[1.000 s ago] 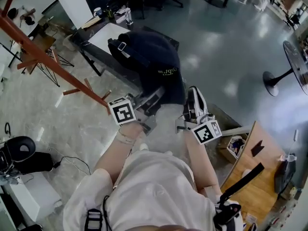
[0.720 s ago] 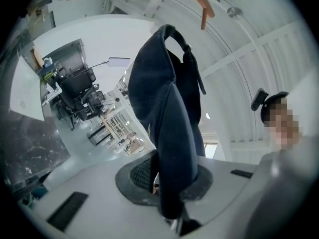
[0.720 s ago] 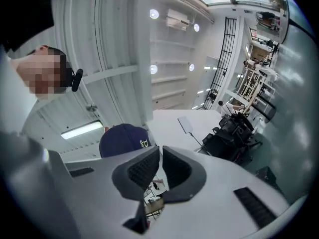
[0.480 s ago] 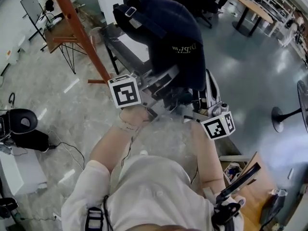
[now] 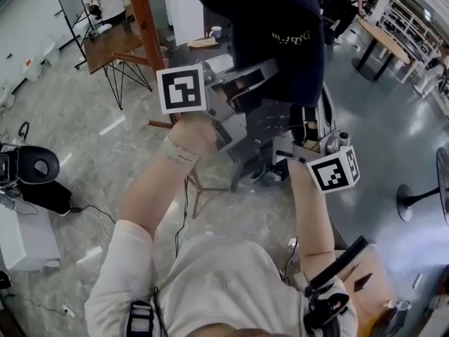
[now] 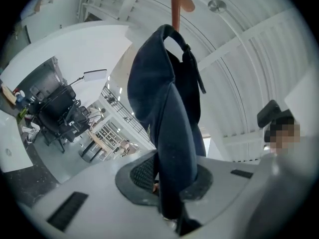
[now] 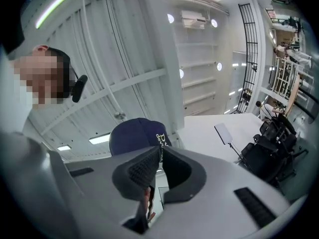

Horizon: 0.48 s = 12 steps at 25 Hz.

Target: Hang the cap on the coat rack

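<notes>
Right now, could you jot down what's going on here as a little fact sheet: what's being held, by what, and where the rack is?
Item: dark navy cap, lifted high in front of the person
Left gripper: jaws shut on the cap's lower edge
Right gripper: jaws shut on the cap's edge
Coat rack: reddish-brown pole, left of the cap in the head view
Hung: no, both grippers hold it; contact with the rack cannot be told
</notes>
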Tool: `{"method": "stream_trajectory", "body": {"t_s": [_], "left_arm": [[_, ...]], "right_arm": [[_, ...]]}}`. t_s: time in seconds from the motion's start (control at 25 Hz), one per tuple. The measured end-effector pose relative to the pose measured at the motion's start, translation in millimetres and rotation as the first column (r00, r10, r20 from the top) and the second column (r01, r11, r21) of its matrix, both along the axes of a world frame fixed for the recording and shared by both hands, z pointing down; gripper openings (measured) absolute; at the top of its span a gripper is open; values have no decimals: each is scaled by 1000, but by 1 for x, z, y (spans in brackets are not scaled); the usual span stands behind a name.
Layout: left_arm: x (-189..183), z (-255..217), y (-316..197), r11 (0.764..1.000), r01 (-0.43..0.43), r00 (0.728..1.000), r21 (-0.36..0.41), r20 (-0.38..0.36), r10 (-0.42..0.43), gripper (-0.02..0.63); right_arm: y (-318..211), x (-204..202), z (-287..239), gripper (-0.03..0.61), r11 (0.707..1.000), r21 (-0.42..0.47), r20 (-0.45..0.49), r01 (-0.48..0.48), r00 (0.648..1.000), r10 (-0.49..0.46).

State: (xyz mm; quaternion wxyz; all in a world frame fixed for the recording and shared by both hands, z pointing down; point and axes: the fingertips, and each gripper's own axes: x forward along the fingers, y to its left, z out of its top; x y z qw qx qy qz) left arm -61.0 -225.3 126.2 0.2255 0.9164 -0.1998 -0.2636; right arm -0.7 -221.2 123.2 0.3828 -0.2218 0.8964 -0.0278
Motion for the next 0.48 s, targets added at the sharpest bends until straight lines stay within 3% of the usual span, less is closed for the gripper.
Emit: {"method": "stream_trajectory", "body": {"t_s": [0.24, 0.48], "left_arm": [[-6, -40, -13, 996, -85, 996, 7, 21, 85, 44], [-15, -68, -15, 994, -93, 995, 59, 37, 91, 44]], "right_arm": [[-6, -16, -41, 35, 997, 72, 24, -6, 1000, 4], [-11, -28, -64, 35, 994, 109, 32, 21, 999, -25]]}}
